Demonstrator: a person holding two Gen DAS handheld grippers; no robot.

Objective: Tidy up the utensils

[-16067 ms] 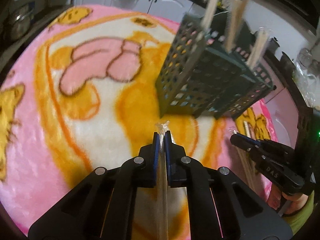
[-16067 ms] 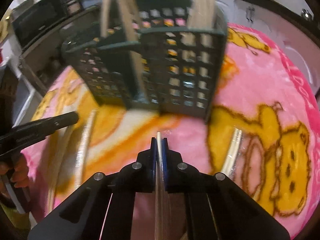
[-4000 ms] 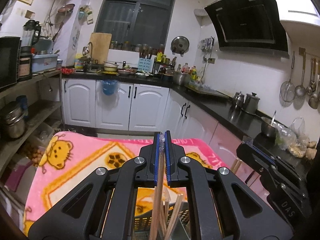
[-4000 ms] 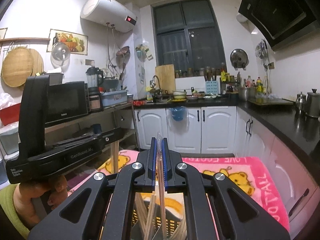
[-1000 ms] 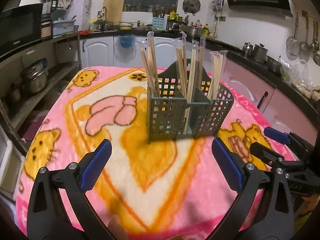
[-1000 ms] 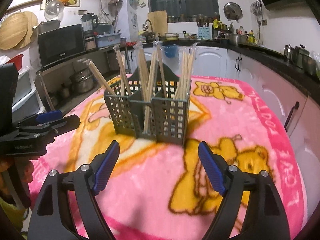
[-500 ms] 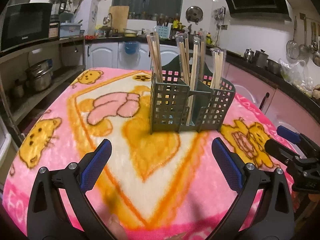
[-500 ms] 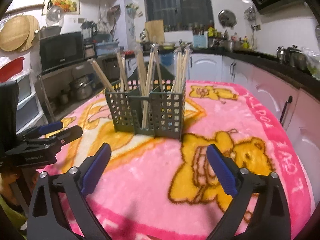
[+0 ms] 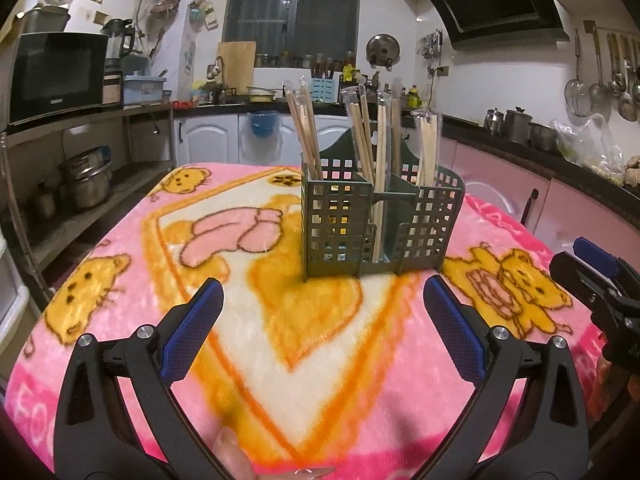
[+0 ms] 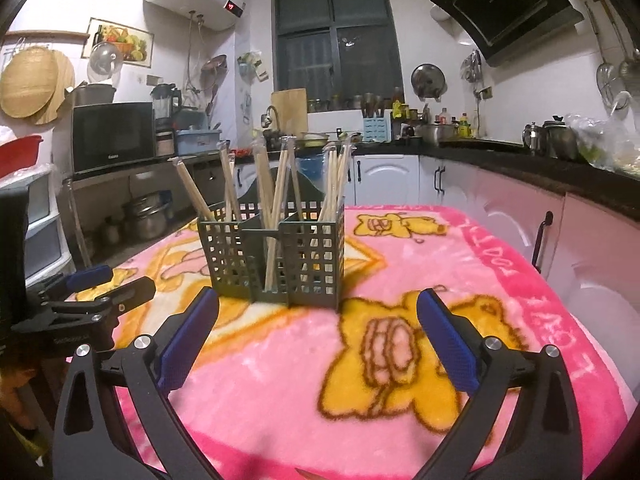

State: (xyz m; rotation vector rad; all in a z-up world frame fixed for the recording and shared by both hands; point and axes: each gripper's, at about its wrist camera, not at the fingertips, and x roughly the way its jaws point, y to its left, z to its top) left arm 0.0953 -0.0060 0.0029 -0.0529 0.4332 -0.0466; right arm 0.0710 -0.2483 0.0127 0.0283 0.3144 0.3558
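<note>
A dark green lattice utensil holder (image 9: pixel 380 224) stands upright on the pink cartoon blanket (image 9: pixel 260 320); it also shows in the right wrist view (image 10: pixel 276 256). Several wrapped wooden chopsticks (image 9: pixel 376 148) stand in its compartments, also seen in the right wrist view (image 10: pixel 280 192). My left gripper (image 9: pixel 322 320) is open and empty, low over the blanket in front of the holder. My right gripper (image 10: pixel 316 328) is open and empty, also in front of the holder. Each gripper shows in the other's view, the right one (image 9: pixel 592 272) and the left one (image 10: pixel 100 292).
The blanket covers a table whose edges drop off left and right. Shelves with a microwave (image 10: pixel 112 136) and steel pots (image 9: pixel 84 178) stand to the left. A black counter with pink cabinets (image 10: pixel 560 208) runs along the right. White cabinets (image 9: pixel 208 144) are at the back.
Both grippers have pulled back and tilted up a little, so the holder looks slightly farther and more level. Both stay open and empty. The chopsticks in the holder have not moved.
</note>
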